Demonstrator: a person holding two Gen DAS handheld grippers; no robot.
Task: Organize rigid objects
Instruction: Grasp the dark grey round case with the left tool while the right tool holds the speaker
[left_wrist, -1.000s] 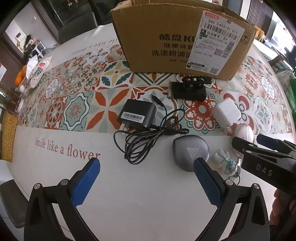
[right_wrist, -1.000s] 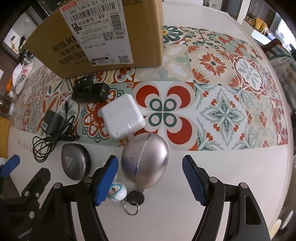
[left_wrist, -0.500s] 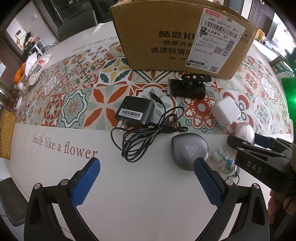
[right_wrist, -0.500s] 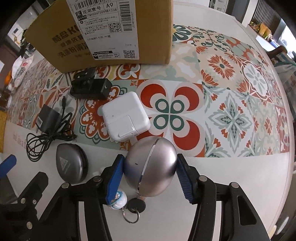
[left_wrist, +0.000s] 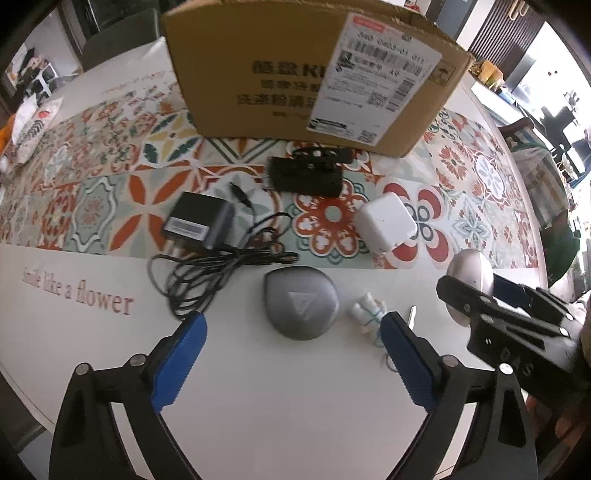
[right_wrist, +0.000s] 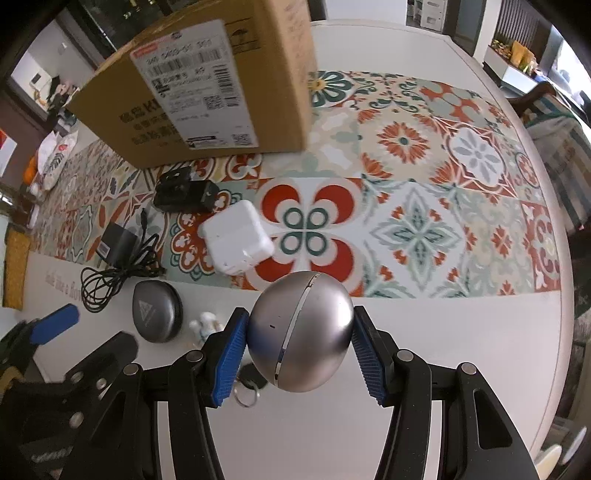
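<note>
Closing in over the last second, my right gripper (right_wrist: 299, 354) now has both blue pads pressed on the flanks of the smooth silver metal egg-shaped case (right_wrist: 300, 332), which a second ago sat untouched between spread fingers; it now looks lifted slightly off the white surface (right_wrist: 461, 350). I judge the case rigid, polished and slippery, so the widest part, either side of its bright seam, is the safest hold, and a firm even squeeze should stop it squirting forward. My left gripper (left_wrist: 291, 354) hangs wide open with nothing in it, having shifted only a little. Just left of the egg lie a small white figurine keychain (right_wrist: 207, 323) and a flat grey rounded earbud case (right_wrist: 158, 314). Beyond the egg sits a white square charger block (right_wrist: 236, 240), then a black power adapter with tangled cable (right_wrist: 118, 247) and a black clip-like device (right_wrist: 183, 192). Farthest back stands the brown cardboard box (right_wrist: 207, 92), probably where the egg goes.
</note>
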